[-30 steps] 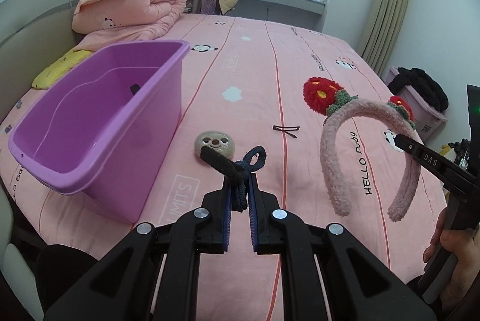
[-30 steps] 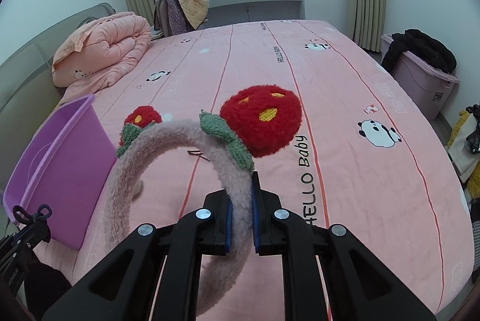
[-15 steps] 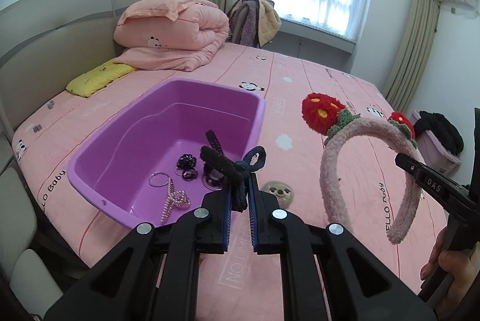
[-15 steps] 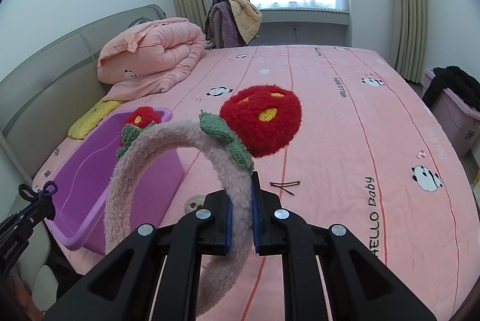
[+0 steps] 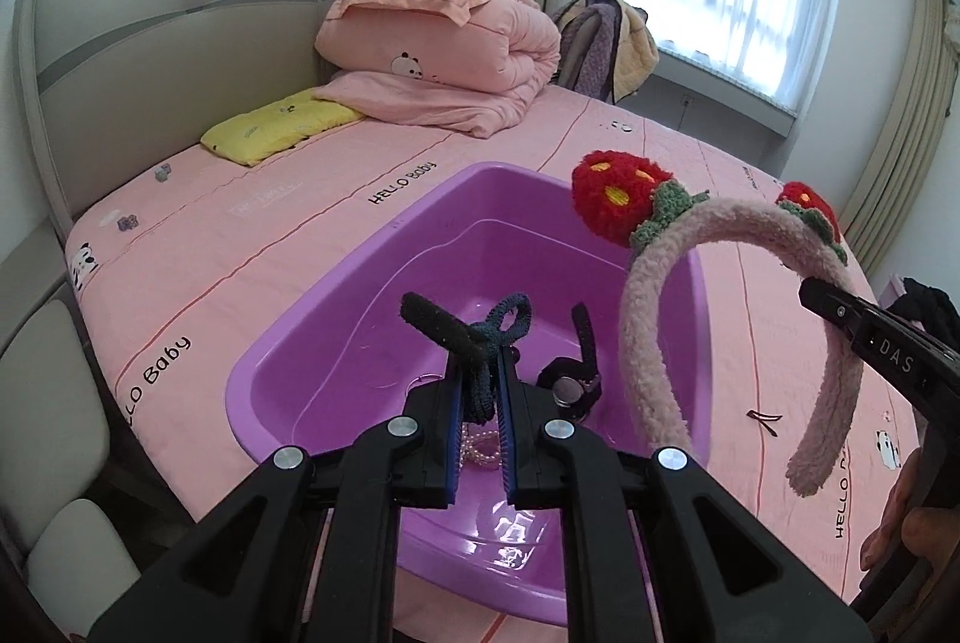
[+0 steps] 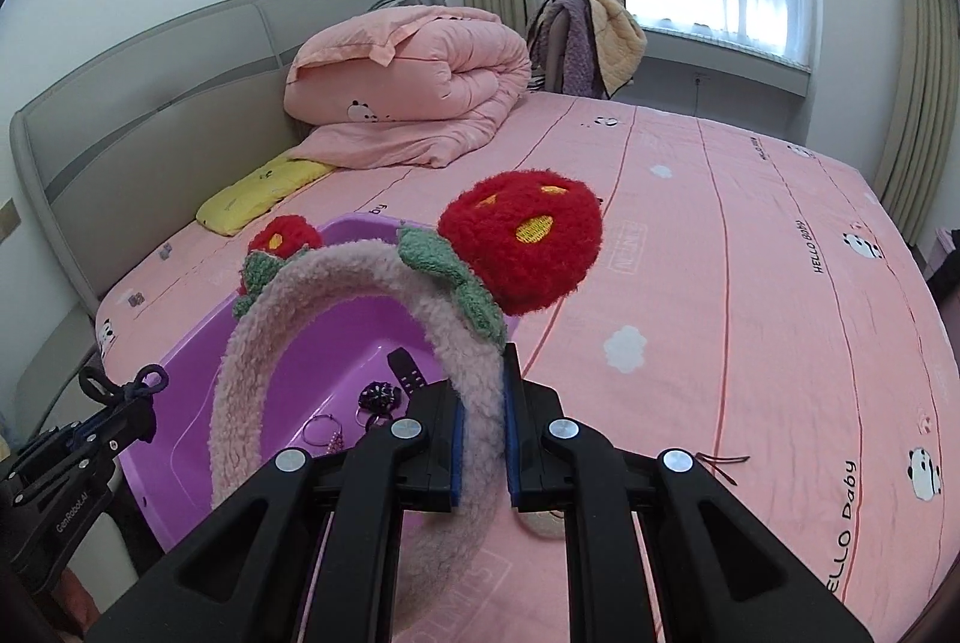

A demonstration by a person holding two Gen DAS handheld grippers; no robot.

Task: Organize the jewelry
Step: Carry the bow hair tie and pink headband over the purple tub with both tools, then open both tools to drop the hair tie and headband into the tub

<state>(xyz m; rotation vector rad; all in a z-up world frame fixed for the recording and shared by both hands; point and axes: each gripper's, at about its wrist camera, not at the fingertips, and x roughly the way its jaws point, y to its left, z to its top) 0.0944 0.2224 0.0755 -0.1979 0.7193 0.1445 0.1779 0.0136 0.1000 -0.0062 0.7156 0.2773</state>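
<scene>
The left gripper (image 5: 478, 391) is clamped shut on a dark hair tie (image 5: 474, 331), its loops sticking up above the jaws at the centre of the left view, right over the purple bin (image 5: 336, 337). The right gripper (image 6: 480, 424) is likewise closed, pinching one leg of a fluffy pink headband (image 6: 336, 295) with two red pom-poms; the band arcs up and left across the frame over the bin's near corner. The hair tie looks soft, light and stretchy, so it should drop freely once let go, though its loops could snag on a pad. The headband is probably a stiff, springy hoop under plush: light, not fragile, best held on the bare fuzzy band as now, away from the pom-poms, and it may bounce or roll when released. The bin sits on the pink bed (image 6: 750, 247), near its edge. The left view shows a watch (image 5: 570, 385) and a bead string (image 5: 480, 448) low in the bin, and a hairpin (image 5: 765, 418) on the bed at right. The right view instead shows rings (image 6: 321, 430) and a dark flower piece (image 6: 379, 395) on the bin floor, plus the left gripper from the side at lower left.
</scene>
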